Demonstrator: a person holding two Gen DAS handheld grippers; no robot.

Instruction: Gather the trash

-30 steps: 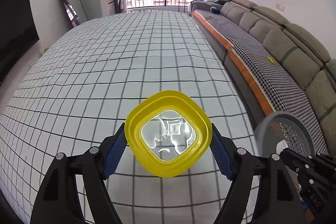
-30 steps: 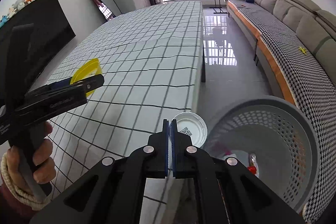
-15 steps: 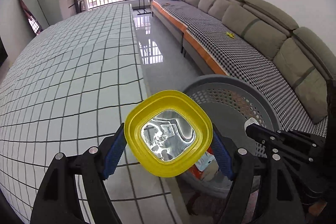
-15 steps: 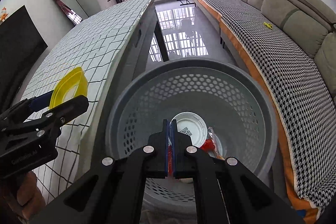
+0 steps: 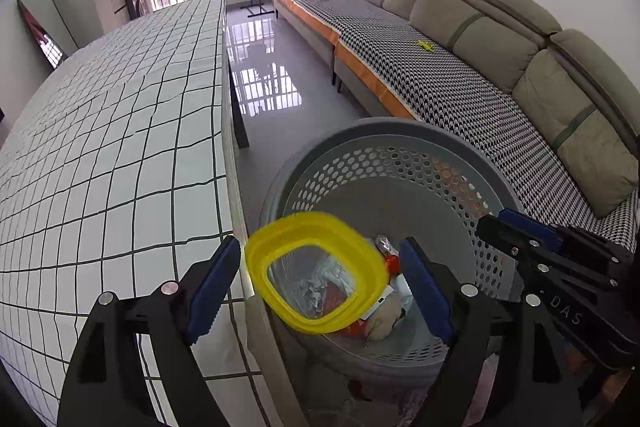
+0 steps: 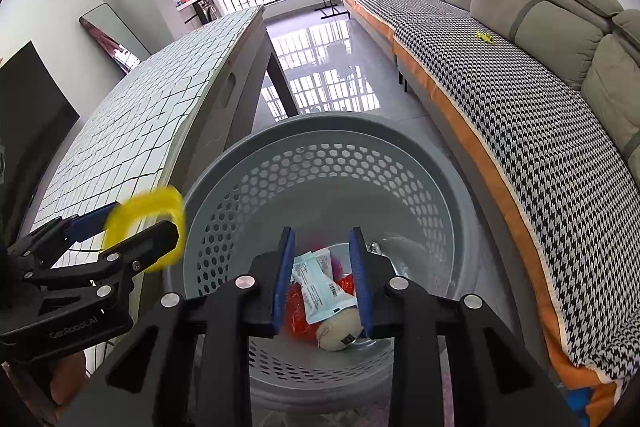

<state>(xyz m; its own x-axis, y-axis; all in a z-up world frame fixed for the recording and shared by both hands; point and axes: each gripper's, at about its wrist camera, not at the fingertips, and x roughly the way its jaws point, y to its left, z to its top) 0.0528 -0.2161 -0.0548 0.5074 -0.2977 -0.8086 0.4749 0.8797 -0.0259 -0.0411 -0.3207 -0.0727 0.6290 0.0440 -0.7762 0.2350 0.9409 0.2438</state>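
A yellow plastic cup (image 5: 316, 271) with a clear bottom hangs between the fingers of my left gripper (image 5: 320, 283), whose jaws stand wide apart, clear of the cup. The cup is blurred and tilted, just over the rim of the grey perforated trash basket (image 5: 400, 135). In the right wrist view the cup (image 6: 146, 227) shows blurred at the left gripper, beside the basket (image 6: 320, 131). My right gripper (image 6: 322, 279) is open and empty above the basket, over wrappers and other trash (image 6: 324, 291) at its bottom.
The table with a white grid cloth (image 5: 112, 147) lies left of the basket. A long grey sofa (image 5: 480, 39) with a houndstooth cover runs along the right. Glossy floor (image 5: 268, 87) lies between them.
My left gripper has opened and the yellow cup is loose, tilting over the basket. My right gripper has opened; the white lid it held is gone. Both moved over the basket.
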